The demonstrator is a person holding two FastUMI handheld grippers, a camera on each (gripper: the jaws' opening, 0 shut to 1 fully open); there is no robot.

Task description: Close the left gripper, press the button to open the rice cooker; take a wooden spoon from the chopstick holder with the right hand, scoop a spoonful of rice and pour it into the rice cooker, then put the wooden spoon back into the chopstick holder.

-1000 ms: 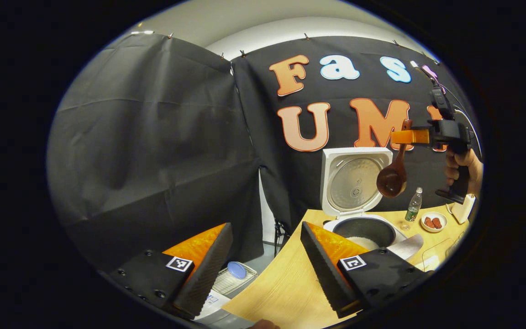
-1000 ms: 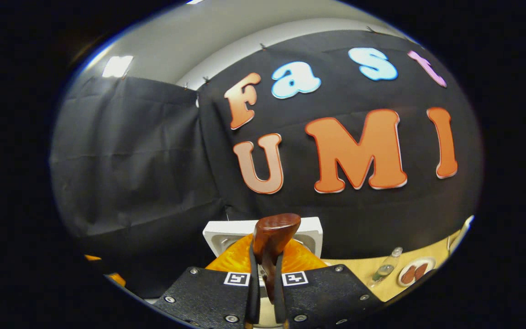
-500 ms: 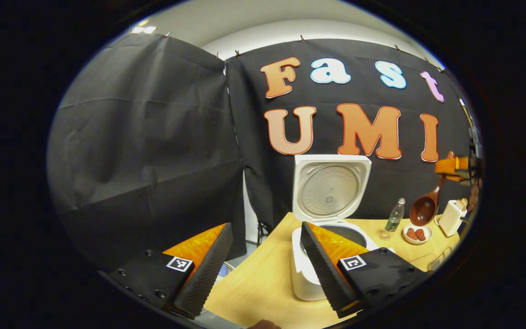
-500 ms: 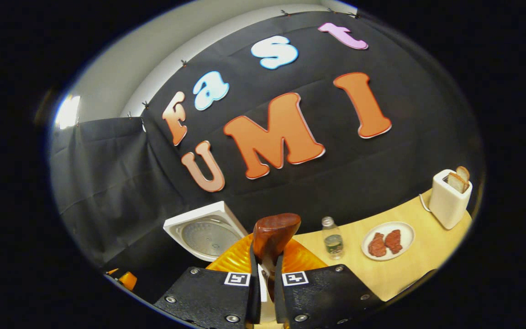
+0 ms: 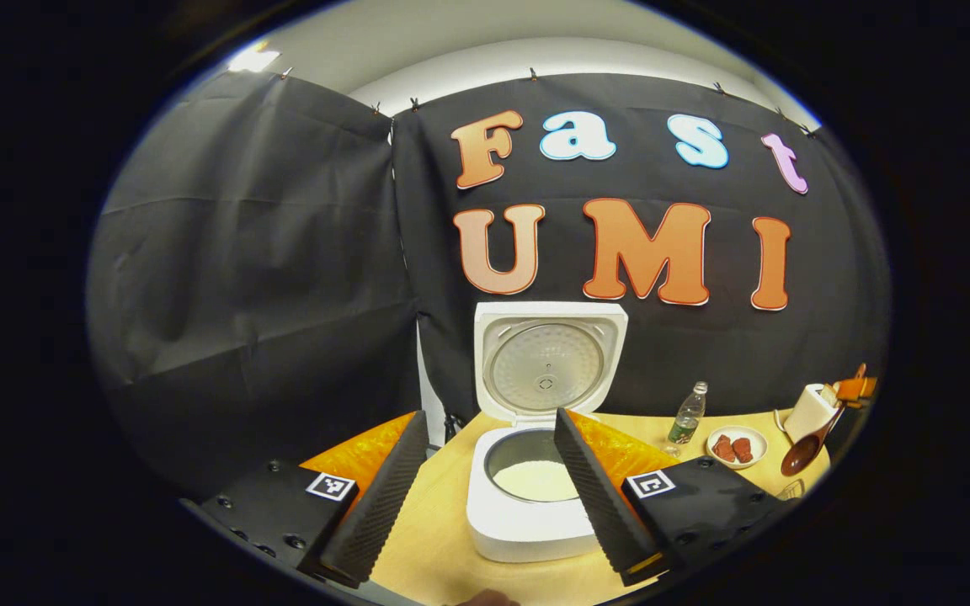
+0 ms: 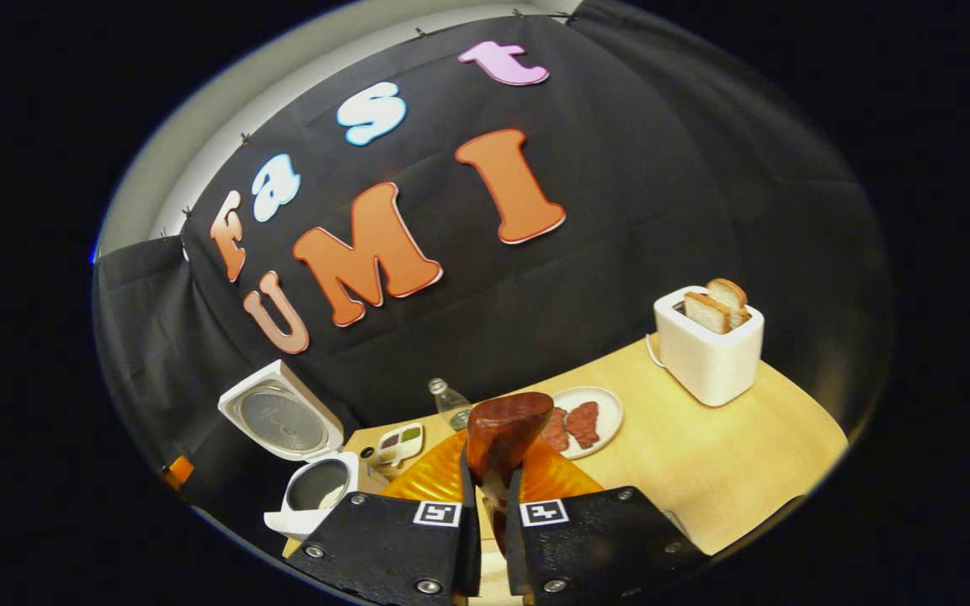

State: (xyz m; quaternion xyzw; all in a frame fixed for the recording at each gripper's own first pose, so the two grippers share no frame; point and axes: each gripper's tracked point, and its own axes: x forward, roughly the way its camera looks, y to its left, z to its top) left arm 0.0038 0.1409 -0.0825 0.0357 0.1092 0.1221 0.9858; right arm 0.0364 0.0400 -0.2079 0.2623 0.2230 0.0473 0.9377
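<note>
Looking from big to small, I see the table [image 6: 754,454] first, with the rice cooker [image 5: 531,505] near its left end. Its lid stands straight up, so the pot of rice is open for pouring. My left gripper [image 5: 489,497] waits in front of it with its fingers spread wide and nothing between them. The toaster [image 6: 708,345] sits far right, out of the way. My right gripper [image 6: 492,513] squeezes the wooden spoon [image 6: 503,438] by its handle, so it cannot slip. I think it goes back to the holder next.
</note>
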